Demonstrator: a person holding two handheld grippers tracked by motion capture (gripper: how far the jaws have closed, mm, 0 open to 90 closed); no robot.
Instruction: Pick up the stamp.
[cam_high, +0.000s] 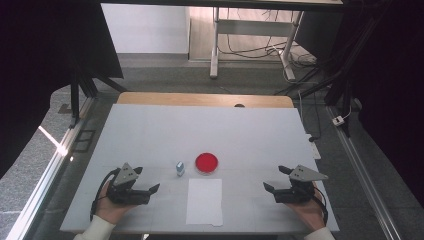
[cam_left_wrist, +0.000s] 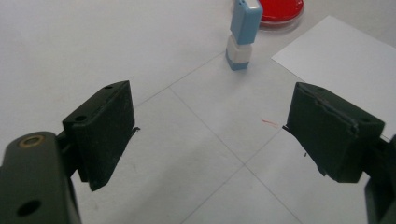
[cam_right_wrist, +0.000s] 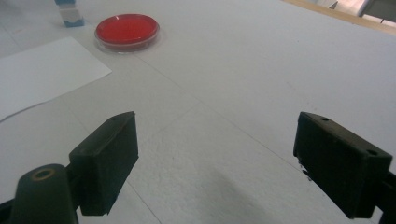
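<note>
No text, label, brand, number or sign can be read anywhere in these pictures. The blue-and-white stamp (cam_left_wrist: 243, 35), the red dish (cam_high: 206, 163) and the paper sheet (cam_high: 204, 201) all show plain, unmarked surfaces.

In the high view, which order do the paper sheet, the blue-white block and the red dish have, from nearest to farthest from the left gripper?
1. The blue-white block, standing to the right of the left gripper and slightly farther up the table.
2. The paper sheet, lying flat in the middle near the front edge; close to the block's distance, but a little farther.
3. The red dish, behind the paper, right of the block.
</note>
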